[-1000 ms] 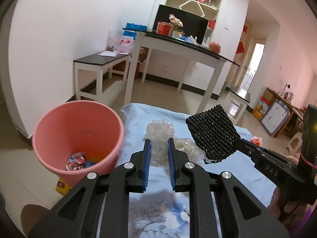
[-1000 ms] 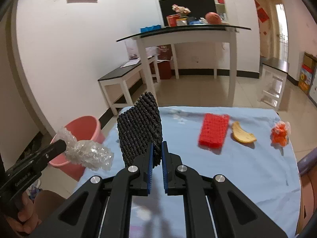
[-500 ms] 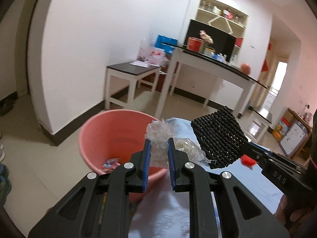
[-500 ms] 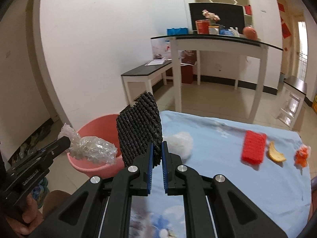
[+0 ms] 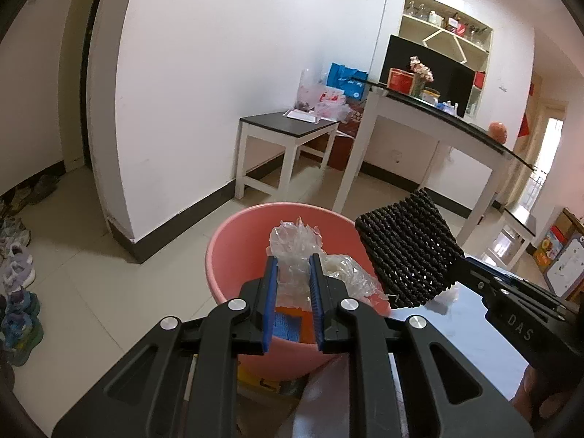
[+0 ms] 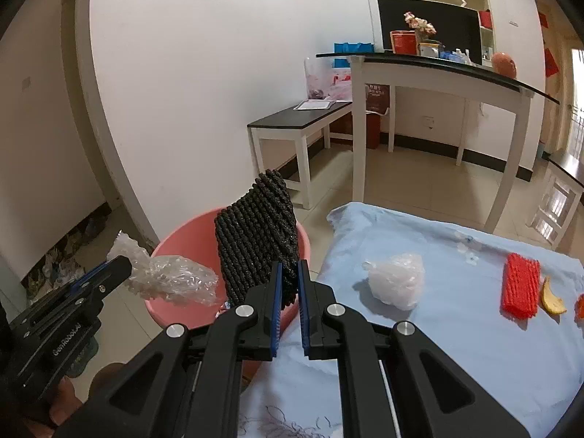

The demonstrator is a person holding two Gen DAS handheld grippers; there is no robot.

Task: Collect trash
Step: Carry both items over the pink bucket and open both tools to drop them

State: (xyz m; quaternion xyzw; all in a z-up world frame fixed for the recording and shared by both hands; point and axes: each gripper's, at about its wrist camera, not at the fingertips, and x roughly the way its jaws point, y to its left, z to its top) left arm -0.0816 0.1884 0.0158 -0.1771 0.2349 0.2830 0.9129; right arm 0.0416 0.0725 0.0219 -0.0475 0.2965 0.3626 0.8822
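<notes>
My left gripper (image 5: 293,262) is shut on a crumpled clear bubble wrap (image 5: 297,248) and holds it over the pink bucket (image 5: 237,252). The same wrap (image 6: 171,279) shows in the right wrist view over the bucket (image 6: 182,233). My right gripper (image 6: 288,272) is shut on a black foam net (image 6: 255,244), held above the bucket's near rim; it also shows in the left wrist view (image 5: 408,252). Some trash lies inside the bucket.
On the blue-clothed table (image 6: 456,328) lie a white plastic bag (image 6: 398,284), a red foam net (image 6: 520,290), a banana peel (image 6: 551,299) and an orange scrap (image 6: 579,306). A low bench (image 5: 284,131) and a tall white table (image 5: 438,124) stand behind. Shoes (image 5: 18,292) line the floor.
Both grippers have swung left from over the table to over the pink bucket, still holding the bubble wrap and the black net. The bucket now lies directly below.
</notes>
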